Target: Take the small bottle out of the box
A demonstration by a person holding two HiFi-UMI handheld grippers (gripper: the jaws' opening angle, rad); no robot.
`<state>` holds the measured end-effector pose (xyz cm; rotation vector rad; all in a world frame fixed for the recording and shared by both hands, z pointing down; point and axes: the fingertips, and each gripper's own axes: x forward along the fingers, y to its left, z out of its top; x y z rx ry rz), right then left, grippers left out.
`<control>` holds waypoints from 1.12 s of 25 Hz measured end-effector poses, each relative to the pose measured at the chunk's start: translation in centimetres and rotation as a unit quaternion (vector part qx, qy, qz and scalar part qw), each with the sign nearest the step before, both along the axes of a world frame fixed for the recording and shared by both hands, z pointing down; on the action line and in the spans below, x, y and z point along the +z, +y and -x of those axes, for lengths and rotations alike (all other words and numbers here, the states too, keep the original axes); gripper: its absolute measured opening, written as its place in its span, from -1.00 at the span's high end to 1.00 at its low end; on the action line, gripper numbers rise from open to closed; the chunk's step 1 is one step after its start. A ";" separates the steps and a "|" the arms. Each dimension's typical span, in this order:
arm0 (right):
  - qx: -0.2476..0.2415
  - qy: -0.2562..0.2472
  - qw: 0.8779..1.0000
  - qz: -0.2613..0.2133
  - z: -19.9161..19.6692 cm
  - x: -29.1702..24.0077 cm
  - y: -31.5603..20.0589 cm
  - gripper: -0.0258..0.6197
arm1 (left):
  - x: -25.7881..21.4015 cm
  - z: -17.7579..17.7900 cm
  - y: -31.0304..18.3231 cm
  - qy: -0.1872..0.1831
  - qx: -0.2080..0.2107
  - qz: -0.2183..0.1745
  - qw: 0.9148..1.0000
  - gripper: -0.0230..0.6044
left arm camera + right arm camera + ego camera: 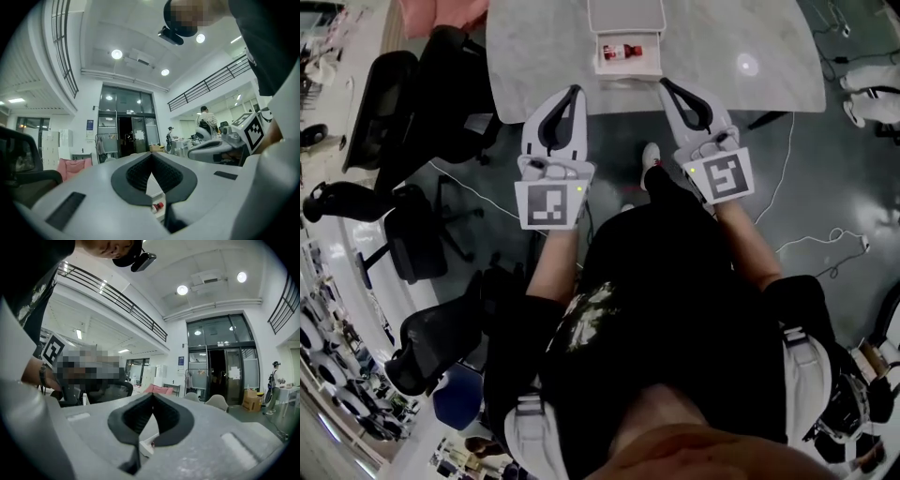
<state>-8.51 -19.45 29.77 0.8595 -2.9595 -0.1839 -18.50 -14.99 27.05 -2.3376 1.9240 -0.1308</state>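
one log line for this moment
left gripper: shut, empty | right gripper: shut, empty | small bottle: in box | box: on table

Pale marble table (534, 56), open white box (655, 52) near its front edge

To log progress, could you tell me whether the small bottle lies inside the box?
Yes, the small bottle lies inside the open box on the table.
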 end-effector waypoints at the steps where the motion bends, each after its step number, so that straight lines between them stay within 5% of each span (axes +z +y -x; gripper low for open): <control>1: -0.005 0.000 1.000 -0.001 0.3 -0.2 -0.7 0.93 | -0.1 0.0 -0.5 -0.001 -0.001 0.001 1.000 0.88; 21: -0.064 0.008 0.998 -0.019 3.2 0.6 -11.1 0.93 | 1.6 0.3 -11.6 0.032 -0.046 -0.001 0.998 0.88; 28: -0.046 0.024 0.999 -0.006 4.1 1.4 -13.2 0.93 | 2.3 2.4 -14.9 0.039 -0.014 0.006 0.999 0.88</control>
